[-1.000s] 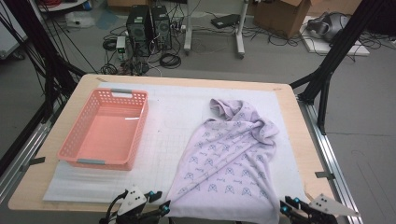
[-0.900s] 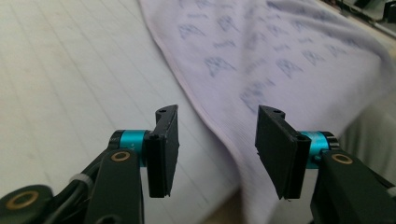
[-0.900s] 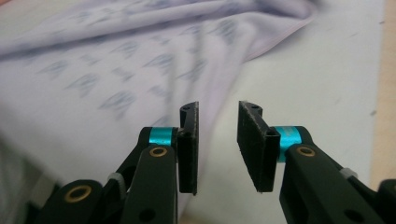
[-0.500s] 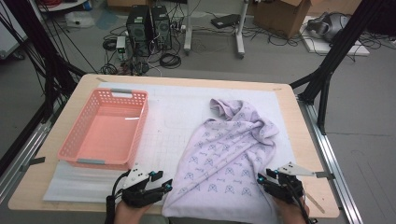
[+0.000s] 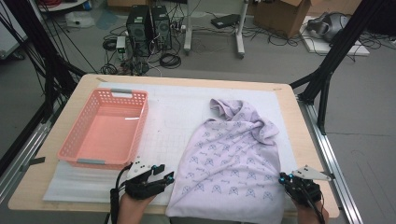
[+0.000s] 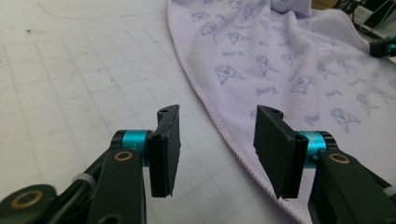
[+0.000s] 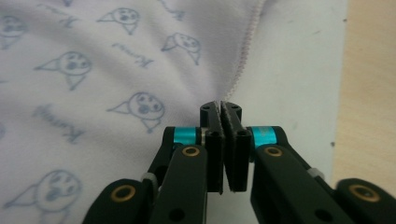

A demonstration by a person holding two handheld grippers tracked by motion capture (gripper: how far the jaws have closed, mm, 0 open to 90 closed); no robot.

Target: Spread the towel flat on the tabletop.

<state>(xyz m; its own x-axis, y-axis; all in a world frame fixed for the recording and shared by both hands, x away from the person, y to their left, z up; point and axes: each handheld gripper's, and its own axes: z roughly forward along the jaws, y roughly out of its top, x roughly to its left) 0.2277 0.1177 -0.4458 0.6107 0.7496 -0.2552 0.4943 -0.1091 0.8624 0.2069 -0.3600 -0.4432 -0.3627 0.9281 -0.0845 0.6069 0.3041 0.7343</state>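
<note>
Jaws come first at the near edge of the counter. The right gripper has just been closing, and its jaws now stand pressed together with the stitched hem of the lilac towel pinched at their tips, at the towel's near right corner. The left gripper holds its jaws about half open, with nothing between the pads; the towel's near left edge runs across just ahead of them, the farther jaw over the cloth and the nearer one over the white mat. In the high view the left gripper sits just beside that corner and the right gripper at the opposite one, each in a hand that enters from the bottom.

Farther out, the towel lies spread on the mat on the right half of the counter, printed with small animal faces, flat near the person and bunched into folds at its far end. A pink basket stands empty on the left, well apart from the cloth.

As I judge it, the work has barely begun: one corner is gripped, the other not yet taken, and any smoothing, folding and moving to the basket remains.
</note>
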